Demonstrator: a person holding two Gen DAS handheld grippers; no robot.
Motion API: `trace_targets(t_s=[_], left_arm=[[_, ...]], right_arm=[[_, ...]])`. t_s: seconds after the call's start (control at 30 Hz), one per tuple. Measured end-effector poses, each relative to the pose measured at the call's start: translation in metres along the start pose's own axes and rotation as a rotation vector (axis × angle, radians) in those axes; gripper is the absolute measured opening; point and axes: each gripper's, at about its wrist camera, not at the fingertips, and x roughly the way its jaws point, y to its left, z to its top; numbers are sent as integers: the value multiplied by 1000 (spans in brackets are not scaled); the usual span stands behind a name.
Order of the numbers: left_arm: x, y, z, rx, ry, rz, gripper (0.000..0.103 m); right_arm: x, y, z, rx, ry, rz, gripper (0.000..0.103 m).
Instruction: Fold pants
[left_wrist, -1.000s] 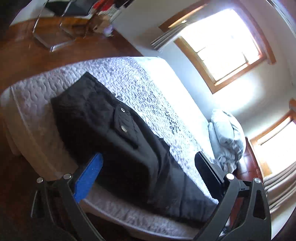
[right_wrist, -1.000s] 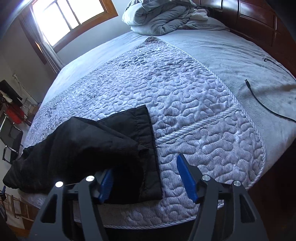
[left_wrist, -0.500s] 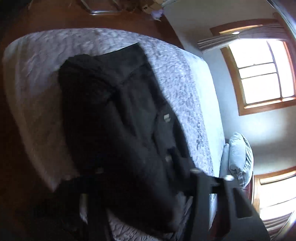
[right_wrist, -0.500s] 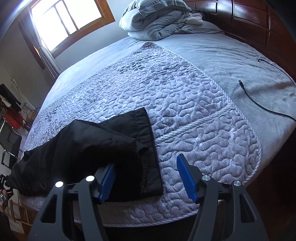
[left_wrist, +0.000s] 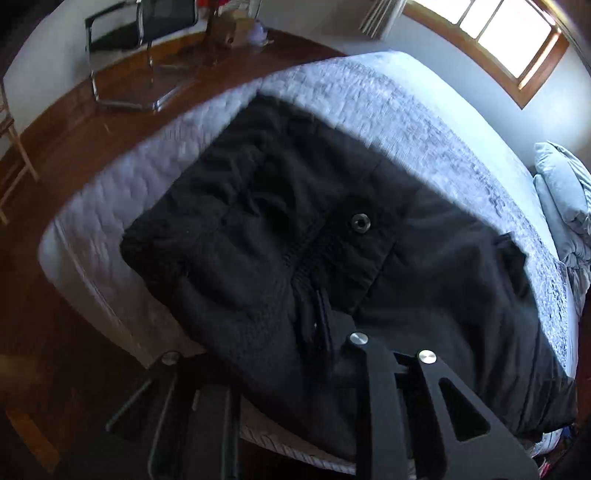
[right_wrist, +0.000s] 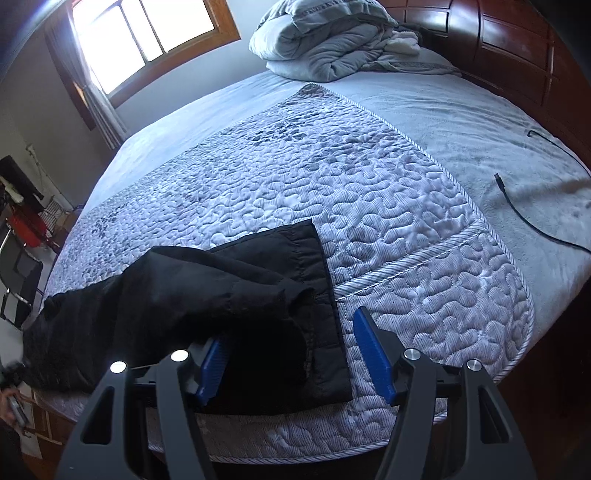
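Observation:
Black pants (left_wrist: 295, 240) lie along the near edge of the quilted bed (left_wrist: 424, 122), with a buttoned pocket flap facing up. In the left wrist view my left gripper (left_wrist: 321, 332) is pressed into the waist-end fabric; cloth bunches between its fingers and the pads are hidden. In the right wrist view the pants' leg cuff (right_wrist: 314, 280) lies flat on the quilt (right_wrist: 369, 184). My right gripper (right_wrist: 295, 350) is open, its blue fingers (right_wrist: 373, 354) straddling the cuff's near corner just above the bed edge.
A rumpled grey duvet (right_wrist: 332, 48) sits at the headboard end. A black cable (right_wrist: 532, 214) lies on the right of the sheet. A chair (left_wrist: 147, 48) stands on the wooden floor (left_wrist: 74, 122) beyond the bed's foot. Windows are on the far wall.
My left gripper has swung over the pants and closed in on the fabric; its blue pad is no longer visible. The right gripper has stayed open and barely moved.

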Motion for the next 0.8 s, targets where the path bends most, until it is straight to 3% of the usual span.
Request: trace_targets(t_s=[0.03, 0.07, 0.1, 0.17, 0.2, 0.33, 0.47, 0.53, 0.6, 0.67, 0.73, 0.8], left_arm=[[-3, 3, -5, -34, -39, -20, 26], [-9, 6, -7, -76, -69, -39, 38], [-14, 10, -10, -114, -80, -58, 44], [-22, 15, -15, -159, -91, -45, 88], [-35, 13, -18, -153, -129, -1, 89], [-69, 13, -31, -111, -204, 44, 90], [-99, -15, -29, -74, -230, -1, 92], [-104, -38, -34, -18, -217, -64, 93], [-95, -60, -37, 14, -198, -113, 96], [-81, -90, -45, 45, -144, -196, 96], [-65, -116, -49, 87, -96, -225, 96], [-44, -133, -53, 135, -59, -218, 96]], right_arm=[[-2, -2, 1, 10, 0, 6, 66], [-4, -3, 2, 14, -1, 6, 69], [-7, -4, 2, 13, -2, 1, 76], [-15, -6, 2, -21, 2, -19, 78], [-20, -6, 1, -45, 3, -31, 78], [-39, -6, -6, -113, 3, -75, 88], [-59, -17, -10, -127, -25, -158, 94], [-71, -27, -9, -71, -40, -144, 94], [-84, -35, -10, 18, -54, -16, 94], [-82, -36, -16, 144, 32, 214, 94], [-76, -32, -25, 230, 64, 377, 94], [-60, -26, -36, 319, 124, 479, 92]])
